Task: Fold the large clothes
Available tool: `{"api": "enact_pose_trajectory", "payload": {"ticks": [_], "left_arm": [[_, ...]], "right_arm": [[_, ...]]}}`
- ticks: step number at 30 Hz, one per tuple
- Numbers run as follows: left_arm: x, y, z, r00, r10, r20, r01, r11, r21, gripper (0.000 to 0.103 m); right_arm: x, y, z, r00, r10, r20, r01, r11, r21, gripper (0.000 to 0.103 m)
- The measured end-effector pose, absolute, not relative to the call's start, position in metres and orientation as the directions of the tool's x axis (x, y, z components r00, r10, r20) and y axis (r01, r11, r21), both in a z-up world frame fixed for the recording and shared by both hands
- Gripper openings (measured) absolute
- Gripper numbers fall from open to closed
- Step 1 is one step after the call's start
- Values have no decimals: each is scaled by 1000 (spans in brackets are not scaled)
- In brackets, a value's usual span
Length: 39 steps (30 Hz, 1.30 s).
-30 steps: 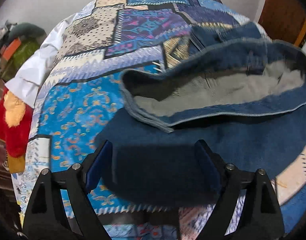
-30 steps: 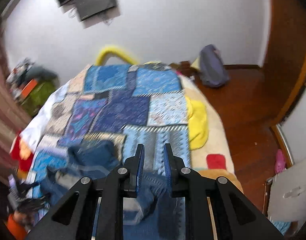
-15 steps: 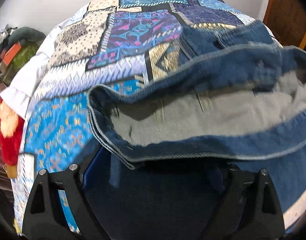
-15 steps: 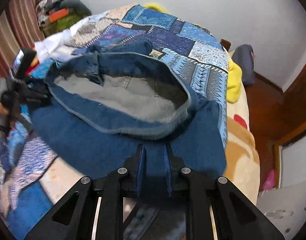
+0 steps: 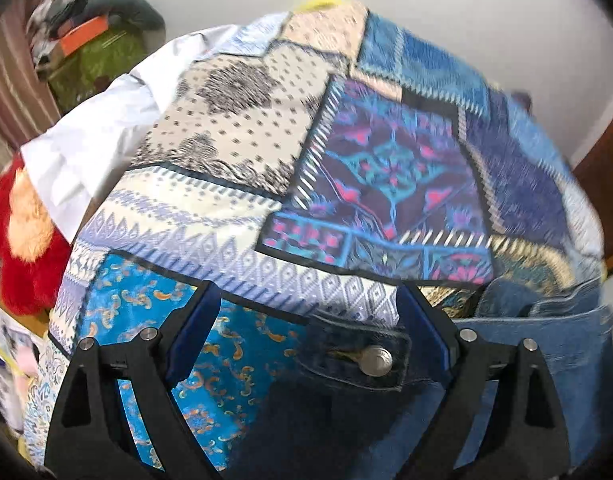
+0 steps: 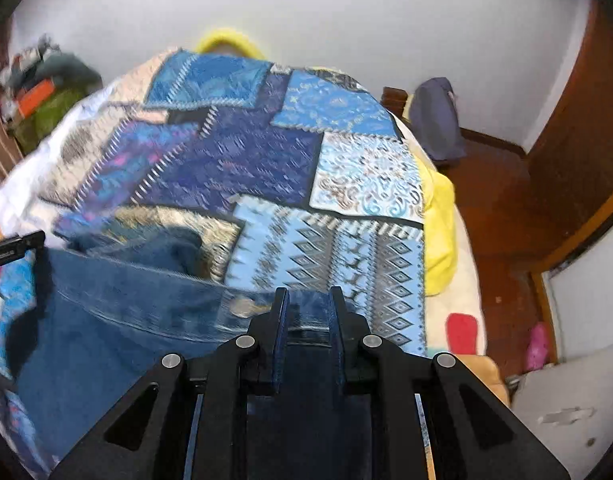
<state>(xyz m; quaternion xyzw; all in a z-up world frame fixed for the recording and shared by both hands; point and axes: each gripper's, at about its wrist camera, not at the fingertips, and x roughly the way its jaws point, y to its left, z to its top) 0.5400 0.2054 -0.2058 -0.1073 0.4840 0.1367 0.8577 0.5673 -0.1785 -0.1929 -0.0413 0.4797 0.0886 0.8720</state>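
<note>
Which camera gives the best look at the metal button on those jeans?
The left wrist view: the metal button sits sharp on the jeans waistband, between the left gripper fingers. The right wrist view shows only a blurred pale disc that may be it.

Left wrist view: the jeans (image 5: 518, 364), which filled mid-frame with the waistband gaping and grey lining exposed, now lie flat at lower right, metal button (image 5: 377, 361) visible. Right wrist view: denim has dropped to lower left.
</note>
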Motion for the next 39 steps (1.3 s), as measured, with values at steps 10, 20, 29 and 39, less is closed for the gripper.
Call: {"api": "enact_pose_trajectory", "payload": {"ticks": [10,20,29,39], "left_arm": [[458,169,-184,516,27,-856,-123,991,-42,91],[418,99,-256,422,-1,-907,24,1000,10,91],[405,102,-269,479,66,-875,28,996,90,99],[385,137,-269,488,105,-867,-63,994,85,102]], "right_arm": [[472,-109,-162,495,304,-814,-470,881,43,15],[423,-40,-250,374,212,-903,-570,820,-43,14],[422,-74,-258,494,38,-869,-497,832,-246,20],[415,-158,-249,535,54,-843,-375,910,-180,103]]}}
